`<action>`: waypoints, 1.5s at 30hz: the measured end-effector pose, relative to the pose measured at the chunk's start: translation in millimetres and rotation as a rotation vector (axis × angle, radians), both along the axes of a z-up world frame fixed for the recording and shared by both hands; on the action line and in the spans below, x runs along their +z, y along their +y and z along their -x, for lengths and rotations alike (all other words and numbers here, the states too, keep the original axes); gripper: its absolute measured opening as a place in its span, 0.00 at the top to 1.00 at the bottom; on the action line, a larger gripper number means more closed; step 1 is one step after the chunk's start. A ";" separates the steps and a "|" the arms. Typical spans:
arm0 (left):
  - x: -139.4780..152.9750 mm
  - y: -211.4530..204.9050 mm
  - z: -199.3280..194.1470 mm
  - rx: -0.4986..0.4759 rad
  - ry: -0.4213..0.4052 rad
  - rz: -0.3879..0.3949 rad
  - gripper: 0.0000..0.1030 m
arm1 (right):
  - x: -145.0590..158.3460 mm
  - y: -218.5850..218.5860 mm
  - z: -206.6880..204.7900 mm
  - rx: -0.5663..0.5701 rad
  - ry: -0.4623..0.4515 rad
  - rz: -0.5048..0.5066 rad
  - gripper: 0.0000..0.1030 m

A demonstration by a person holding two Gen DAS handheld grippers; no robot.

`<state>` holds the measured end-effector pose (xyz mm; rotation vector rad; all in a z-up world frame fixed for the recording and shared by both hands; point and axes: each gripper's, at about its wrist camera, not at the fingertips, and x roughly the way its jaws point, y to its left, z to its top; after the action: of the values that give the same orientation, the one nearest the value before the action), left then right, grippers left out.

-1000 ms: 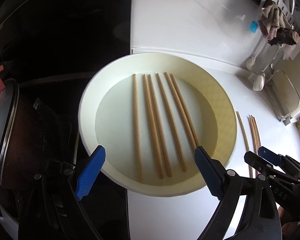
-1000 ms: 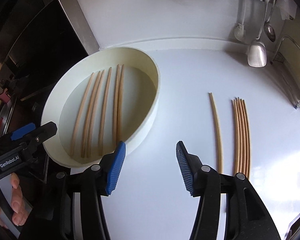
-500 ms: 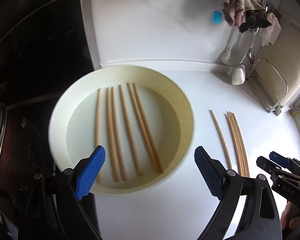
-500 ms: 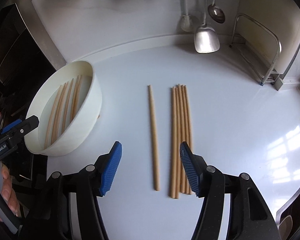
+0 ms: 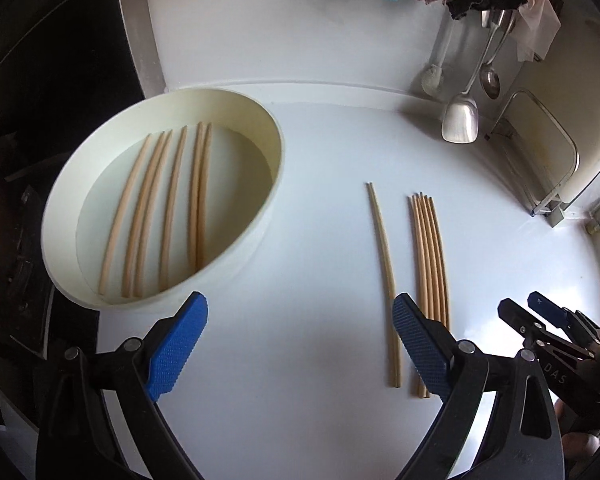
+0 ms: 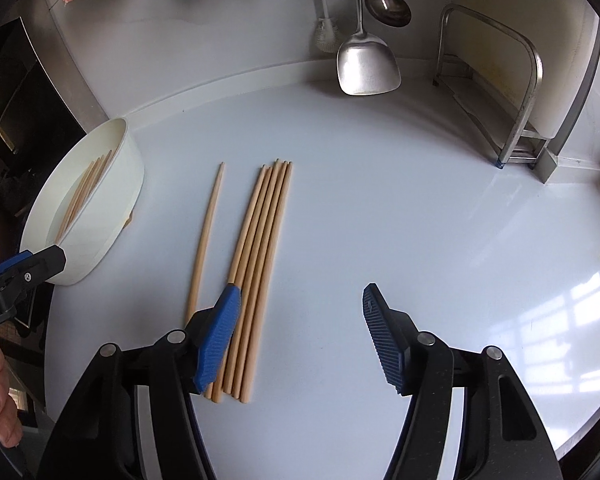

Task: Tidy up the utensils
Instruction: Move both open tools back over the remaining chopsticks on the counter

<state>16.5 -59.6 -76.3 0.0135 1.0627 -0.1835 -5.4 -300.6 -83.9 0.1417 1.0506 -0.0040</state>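
Jaws spread wide on both my grippers, nothing held. My right gripper (image 6: 300, 336) hovers low over the desk (image 6: 420, 200), its left pad overlapping the near ends of the chopstick bundle (image 6: 260, 264) at lower centre of the right view. Single chopstick (image 6: 206, 240) lies just beside the bundle, left of it, apart. My left gripper (image 5: 300, 348) hangs over bare desk between the white bowl (image 5: 260, 236), upper left of the left view, and the single stick. Bowl holds six more chopsticks (image 5: 168, 208) lying roughly parallel.

Judging next step: gather the loose stick into the bundle. I'd shift right gripper left so the jaws straddle the stick near its thick end, come down square, close slowly. Thin round stick may roll or pivot. Spatula (image 6: 366, 64) and ladle (image 6: 388, 8) hang at the back, well clear.
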 end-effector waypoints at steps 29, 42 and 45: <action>-64.6 -30.7 -22.8 -0.077 -0.038 -0.067 0.11 | -59.2 9.2 -28.2 -0.056 -0.048 0.018 0.39; -74.8 -38.3 -19.5 -0.074 -0.009 -0.068 0.11 | -59.6 10.9 -29.1 -0.020 -0.058 0.106 0.38; -75.5 -39.3 -19.1 -0.069 -0.004 -0.068 0.11 | -58.8 13.7 -28.9 -0.008 -0.055 0.126 0.38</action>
<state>35.6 -98.8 -151.7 0.1119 1.0648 -0.2100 23.5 -286.9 -142.7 0.0319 0.9916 -0.0732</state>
